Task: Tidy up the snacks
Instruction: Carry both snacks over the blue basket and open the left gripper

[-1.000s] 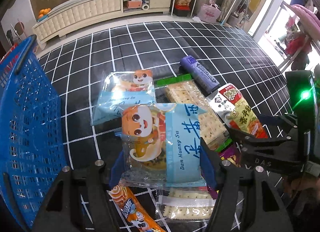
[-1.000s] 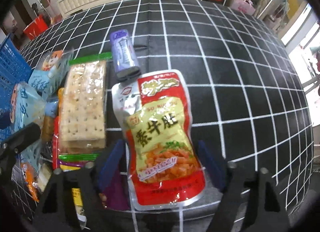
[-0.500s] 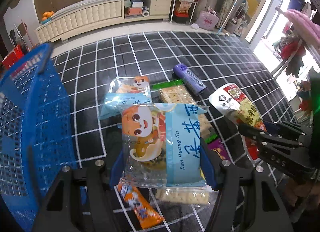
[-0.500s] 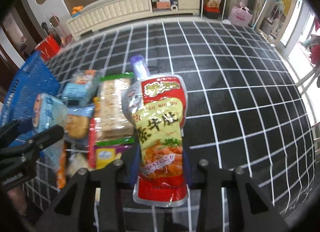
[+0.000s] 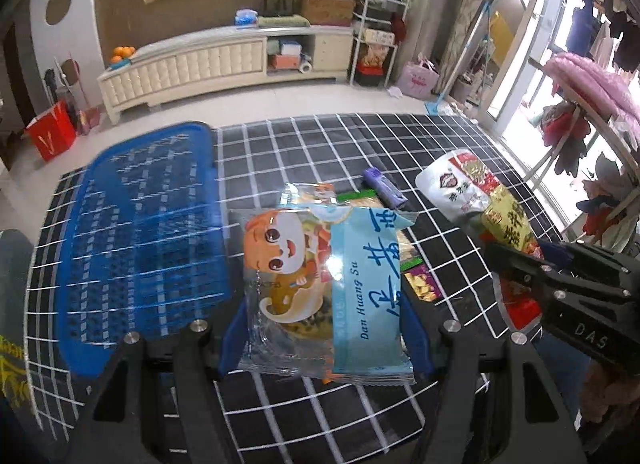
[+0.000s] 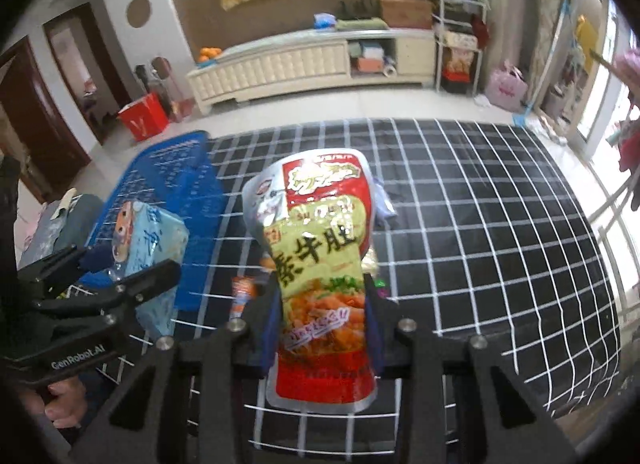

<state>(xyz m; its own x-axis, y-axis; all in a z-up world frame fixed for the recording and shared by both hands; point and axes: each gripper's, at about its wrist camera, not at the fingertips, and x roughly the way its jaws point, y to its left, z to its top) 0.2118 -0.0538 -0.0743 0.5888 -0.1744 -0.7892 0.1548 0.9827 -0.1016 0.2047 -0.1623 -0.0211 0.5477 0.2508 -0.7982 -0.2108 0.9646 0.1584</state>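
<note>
My left gripper (image 5: 324, 328) is shut on a light-blue pastry packet (image 5: 324, 292) with a cartoon animal, held above the black grid cloth (image 5: 440, 168). A blue mesh basket (image 5: 148, 232) lies just to its left. My right gripper (image 6: 322, 328) is shut on a red and yellow pouch (image 6: 320, 248), also lifted off the cloth. In the right wrist view the left gripper (image 6: 112, 276) with its blue packet (image 6: 152, 240) hangs in front of the basket (image 6: 180, 184). The left wrist view shows the right gripper (image 5: 560, 276) with the pouch (image 5: 472, 192) at the right.
Left on the cloth are a second pastry packet (image 5: 316, 192), a purple tube (image 5: 384, 192), crackers (image 5: 360, 196), a purple and yellow packet (image 5: 420, 284) and an orange sausage pack (image 6: 242, 292). Beyond the cloth's far edge stand a white cabinet (image 5: 224, 64) and a red bag (image 5: 52, 132).
Both grippers have risen with their packets. The right one closed on the pouch and lifted it off the cloth. The left one drew nearer the basket; the snack pile now sits lower and farther.
</note>
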